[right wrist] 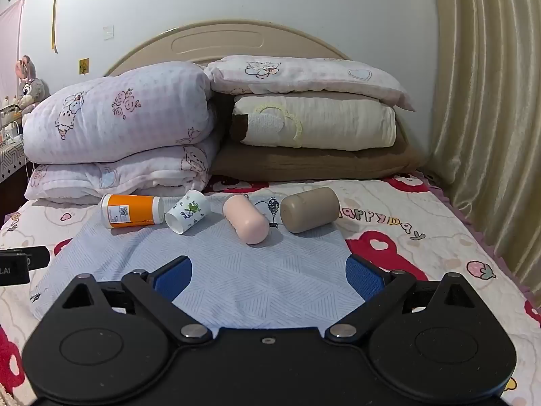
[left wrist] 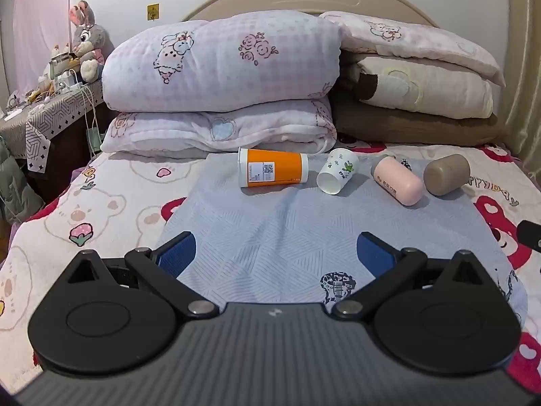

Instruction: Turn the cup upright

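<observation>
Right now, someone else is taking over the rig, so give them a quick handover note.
Left gripper: open, empty, hovering over the blue cloth.
Right gripper: open, empty, hovering over the same cloth.
Four cups lie on their sides in a row at the cloth's far edge: orange cup, small white cup, pink cup, brown cup.
Done: nothing, no cup is upright or gripped.
Left: stand the cups upright. The orange and white ones look nearer the left gripper, the pink and brown nearer the right.
</observation>
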A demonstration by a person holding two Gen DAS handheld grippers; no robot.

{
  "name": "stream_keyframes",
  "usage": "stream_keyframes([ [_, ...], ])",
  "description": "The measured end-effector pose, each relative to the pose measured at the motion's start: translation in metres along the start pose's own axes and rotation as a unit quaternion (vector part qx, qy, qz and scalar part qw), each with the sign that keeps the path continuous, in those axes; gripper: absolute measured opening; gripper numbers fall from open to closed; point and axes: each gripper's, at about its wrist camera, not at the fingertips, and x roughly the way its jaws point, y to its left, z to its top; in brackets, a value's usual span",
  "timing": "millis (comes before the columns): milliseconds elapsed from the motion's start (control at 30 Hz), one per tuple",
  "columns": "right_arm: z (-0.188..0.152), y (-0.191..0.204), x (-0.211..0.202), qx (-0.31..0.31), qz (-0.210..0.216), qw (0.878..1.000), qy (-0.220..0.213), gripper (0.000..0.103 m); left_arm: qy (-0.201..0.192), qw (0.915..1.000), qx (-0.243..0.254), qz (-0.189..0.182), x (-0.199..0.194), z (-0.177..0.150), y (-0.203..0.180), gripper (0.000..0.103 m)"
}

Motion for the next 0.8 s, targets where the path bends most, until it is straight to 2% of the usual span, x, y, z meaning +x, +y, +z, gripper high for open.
stream_keyframes([
  [500, -0.0003, 0.0015, -0.0034, -0.005, 0.009, 1.000, -0.009, 0.103, -0.008, 0.9999, -0.007, -0.006, -0.0007, 0.0010, -0.0022, 0.103],
  [800, -0.0005, 0.0028, -0.0007, -0.012, -0.006, 1.000, -0.006, 0.103, -0.007, 0.9999, -0.011, -0.007, -0.0015, -0.0001, -0.0046, 0.103],
])
